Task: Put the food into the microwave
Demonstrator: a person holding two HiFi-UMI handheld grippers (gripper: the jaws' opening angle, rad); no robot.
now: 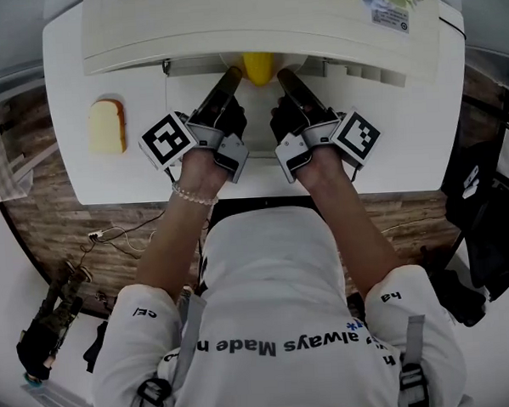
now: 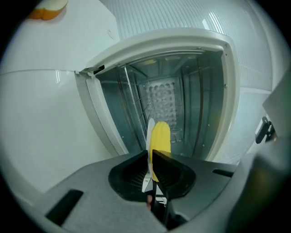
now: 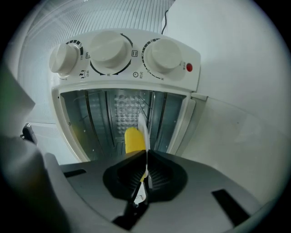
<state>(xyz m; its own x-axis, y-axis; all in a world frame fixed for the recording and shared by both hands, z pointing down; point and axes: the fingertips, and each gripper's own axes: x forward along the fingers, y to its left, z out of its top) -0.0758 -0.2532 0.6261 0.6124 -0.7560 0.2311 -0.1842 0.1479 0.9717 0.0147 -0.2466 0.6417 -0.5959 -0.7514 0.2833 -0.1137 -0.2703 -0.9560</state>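
Observation:
A yellow piece of food (image 1: 258,67) lies on a thin white plate (image 2: 149,131) that I hold at the mouth of the white microwave (image 1: 262,19). My left gripper (image 1: 231,75) is shut on the plate's left rim and my right gripper (image 1: 283,75) on its right rim. The left gripper view has the plate edge-on between the jaws of the left gripper (image 2: 153,157), the food (image 2: 160,139) just beyond and the open metal cavity (image 2: 168,98) behind. From the right gripper (image 3: 146,157), the plate's rim (image 3: 142,125) and the food (image 3: 134,140) sit before the cavity.
The microwave's door (image 1: 262,177) lies open and flat under both grippers. Three white knobs (image 3: 111,52) and a red light (image 3: 189,68) sit on the control panel. A slice of bread (image 1: 106,127) rests on the white table (image 1: 70,97) at the left.

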